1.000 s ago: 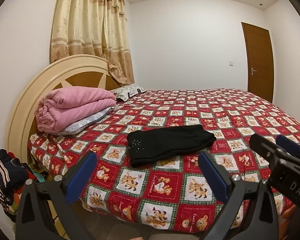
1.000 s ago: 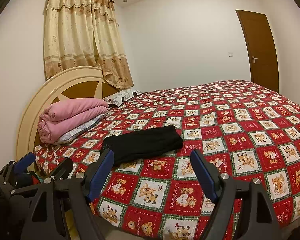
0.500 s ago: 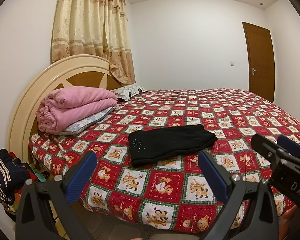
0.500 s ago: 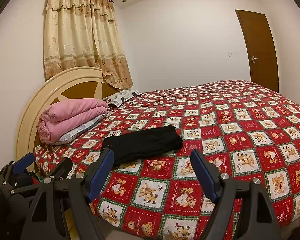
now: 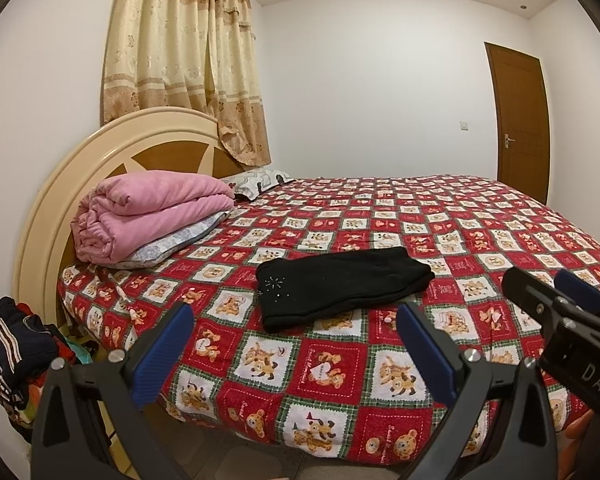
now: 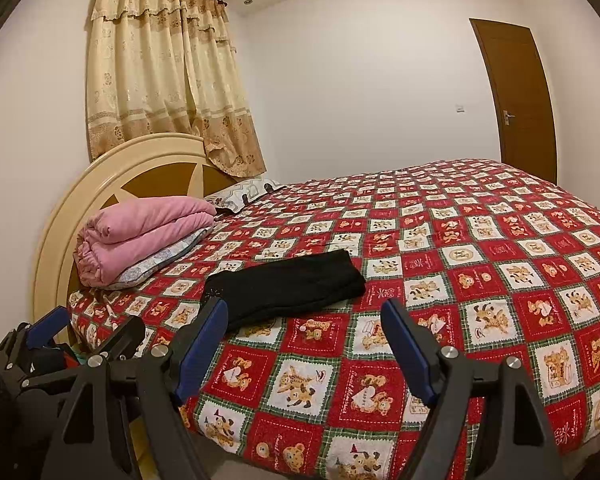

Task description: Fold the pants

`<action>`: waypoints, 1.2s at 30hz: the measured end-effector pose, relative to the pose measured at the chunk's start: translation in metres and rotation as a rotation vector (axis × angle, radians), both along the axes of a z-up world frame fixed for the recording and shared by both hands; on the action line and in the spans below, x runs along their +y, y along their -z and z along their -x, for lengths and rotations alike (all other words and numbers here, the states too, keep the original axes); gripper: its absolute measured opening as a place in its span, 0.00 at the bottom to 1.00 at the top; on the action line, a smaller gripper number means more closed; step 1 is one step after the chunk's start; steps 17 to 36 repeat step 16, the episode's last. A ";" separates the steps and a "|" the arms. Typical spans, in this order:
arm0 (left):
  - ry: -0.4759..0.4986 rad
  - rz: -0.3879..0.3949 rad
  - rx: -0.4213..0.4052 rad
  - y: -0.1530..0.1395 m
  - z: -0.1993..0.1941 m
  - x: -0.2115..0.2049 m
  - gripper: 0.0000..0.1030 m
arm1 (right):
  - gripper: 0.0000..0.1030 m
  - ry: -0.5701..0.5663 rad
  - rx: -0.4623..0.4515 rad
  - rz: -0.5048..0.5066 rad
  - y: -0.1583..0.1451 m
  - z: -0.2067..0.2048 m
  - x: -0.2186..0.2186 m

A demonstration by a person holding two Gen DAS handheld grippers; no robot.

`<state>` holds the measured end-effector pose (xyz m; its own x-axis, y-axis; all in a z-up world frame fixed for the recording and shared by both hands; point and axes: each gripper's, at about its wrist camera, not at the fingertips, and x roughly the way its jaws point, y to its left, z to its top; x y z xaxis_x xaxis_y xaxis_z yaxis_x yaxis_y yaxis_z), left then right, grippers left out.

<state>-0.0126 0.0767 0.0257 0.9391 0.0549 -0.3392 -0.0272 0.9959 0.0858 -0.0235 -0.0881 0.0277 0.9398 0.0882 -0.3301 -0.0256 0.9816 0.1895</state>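
Note:
Black pants [image 5: 340, 286] [image 6: 286, 284] lie folded into a flat bundle on the red teddy-bear bedspread [image 5: 440, 232] [image 6: 500, 248], near its front edge. My left gripper [image 5: 296, 344] hangs in front of the bed, short of the pants, its blue-padded jaws wide apart and empty. Beside it, my right gripper [image 6: 304, 340] is open too, with nothing between its fingers. The right gripper's fingers [image 5: 580, 288] show at the right edge of the left wrist view. The left gripper [image 6: 88, 332] shows at the lower left of the right wrist view.
A folded pink quilt [image 5: 148, 216] on a pillow lies against the cream headboard [image 5: 80, 168]. A heap of clothes [image 5: 16, 356] sits on the floor left of the bed. Curtains [image 5: 184, 60] hang behind, and a brown door [image 5: 518, 120] stands at the far right.

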 end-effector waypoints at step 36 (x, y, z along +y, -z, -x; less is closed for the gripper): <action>0.026 -0.027 0.015 0.006 0.000 -0.005 1.00 | 0.78 0.008 0.004 -0.003 0.003 -0.001 0.001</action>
